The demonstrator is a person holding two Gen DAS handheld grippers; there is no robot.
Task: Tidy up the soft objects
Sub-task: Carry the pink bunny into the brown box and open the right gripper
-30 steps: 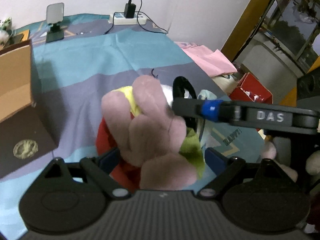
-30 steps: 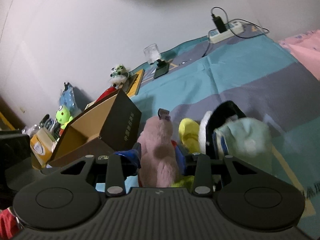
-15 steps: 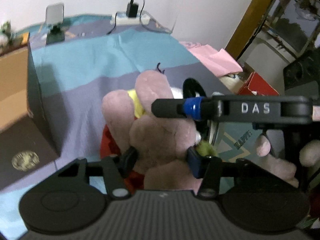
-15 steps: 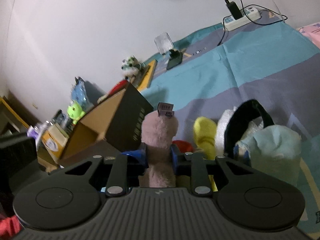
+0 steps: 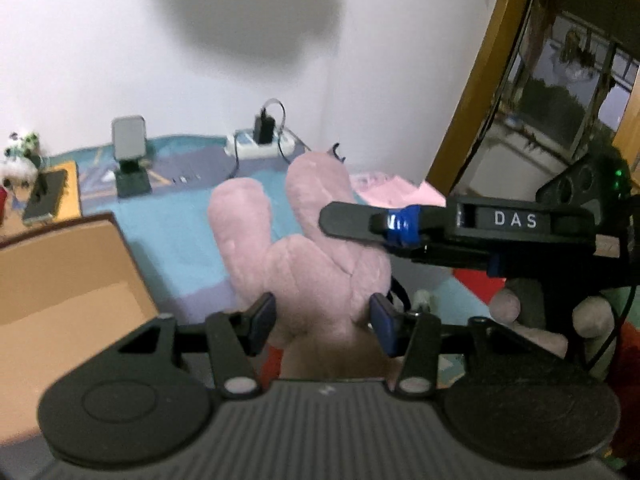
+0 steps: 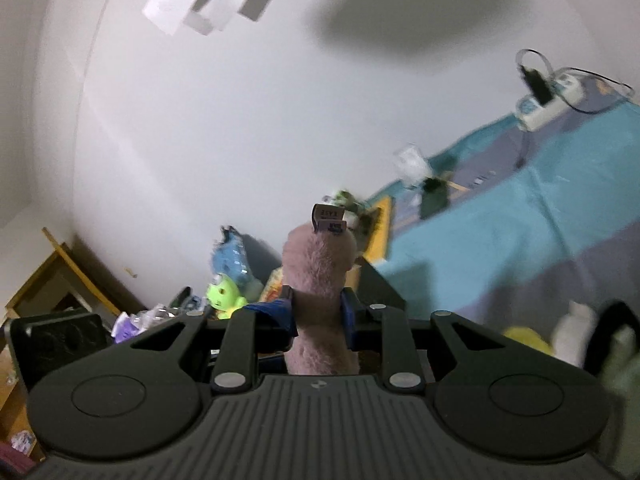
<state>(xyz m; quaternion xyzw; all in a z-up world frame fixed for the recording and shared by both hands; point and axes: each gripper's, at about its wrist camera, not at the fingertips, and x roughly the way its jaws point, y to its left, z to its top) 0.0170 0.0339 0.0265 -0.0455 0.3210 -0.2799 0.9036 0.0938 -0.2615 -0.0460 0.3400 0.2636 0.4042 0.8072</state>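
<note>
Left gripper [image 5: 322,320]: we are clamping its jaws on the pink plush [image 5: 316,264] body, bearing its weight;
Right gripper [image 6: 318,314]: jaws pinching one ear, steadying;
Plush: hanging beside the box [image 5: 60,280], probably destined there

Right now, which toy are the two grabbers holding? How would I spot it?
Look above the blue and purple striped bedspread, beside the open cardboard box. Both the left gripper and the right gripper pinch the pink plush toy. Only it has two long ears pointing up.
</note>
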